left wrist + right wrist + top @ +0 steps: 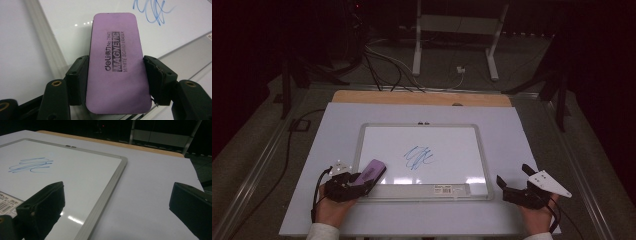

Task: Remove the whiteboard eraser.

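Left tool (pixel 362 180) sits at the near left corner of the whiteboard (pixel 377 135), gripping a purple eraser (pixel 371 171). In the left gripper view the eraser (pixel 116 65) lies lengthwise between the two black jaws, and both pads press against its long sides. Printed face up: "MAGNETIC WHITE BOARD ERASER". The eraser's far end reaches out past the jaws over the white surface of the board (pixel 75 15); its near end lies back toward the tool body. Whether its underside touches the board, I cannot tell.

Blue scribble (pixel 418 157) lies ahead of the left tool and off to its right, near the middle of the board, well apart from the eraser. In the left gripper view the scribble (pixel 151 11) shows beyond the eraser's far end, to the upper right.

Right tool (pixel 512 189) rests at the near right corner of the board, just outside the frame, jaws wide apart with nothing between them. In its own view the board's grey frame (pixel 105 195) runs up between the jaws, with the scribble (pixel 31 165) far off to the left. The board lies flat on a pale bench (pixel 522 130).
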Tool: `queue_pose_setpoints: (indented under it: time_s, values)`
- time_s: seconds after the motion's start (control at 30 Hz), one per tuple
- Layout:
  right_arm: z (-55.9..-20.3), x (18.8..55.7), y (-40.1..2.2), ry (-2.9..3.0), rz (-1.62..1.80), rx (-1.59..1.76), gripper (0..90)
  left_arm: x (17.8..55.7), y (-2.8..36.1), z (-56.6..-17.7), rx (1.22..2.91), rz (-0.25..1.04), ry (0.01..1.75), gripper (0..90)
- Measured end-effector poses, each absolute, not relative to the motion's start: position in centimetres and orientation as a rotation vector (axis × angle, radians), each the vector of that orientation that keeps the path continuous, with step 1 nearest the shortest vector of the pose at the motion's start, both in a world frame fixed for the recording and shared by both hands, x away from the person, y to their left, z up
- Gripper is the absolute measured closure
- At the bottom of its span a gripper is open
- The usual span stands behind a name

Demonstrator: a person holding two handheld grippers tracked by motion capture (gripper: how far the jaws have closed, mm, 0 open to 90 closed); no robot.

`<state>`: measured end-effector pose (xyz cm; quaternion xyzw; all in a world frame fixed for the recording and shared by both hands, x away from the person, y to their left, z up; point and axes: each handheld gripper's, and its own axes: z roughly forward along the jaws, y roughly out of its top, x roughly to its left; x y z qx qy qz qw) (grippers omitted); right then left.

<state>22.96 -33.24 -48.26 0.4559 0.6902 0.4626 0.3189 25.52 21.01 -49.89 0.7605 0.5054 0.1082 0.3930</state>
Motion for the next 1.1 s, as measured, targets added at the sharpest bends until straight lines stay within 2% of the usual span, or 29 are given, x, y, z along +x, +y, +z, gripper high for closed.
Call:
queue_pose_setpoints:
  time_s: [0.5,1.1]
  values:
    - [-48.3,23.0,-33.2,1.817,1.215,1.196,0.5,25.4,21.8,-48.1,1.871,0.395,1.241,41.5]
    - [-48.3,23.0,-33.2,1.814,1.216,1.197,0.5,27.8,20.3,-46.6,1.881,0.510,1.164,41.5]
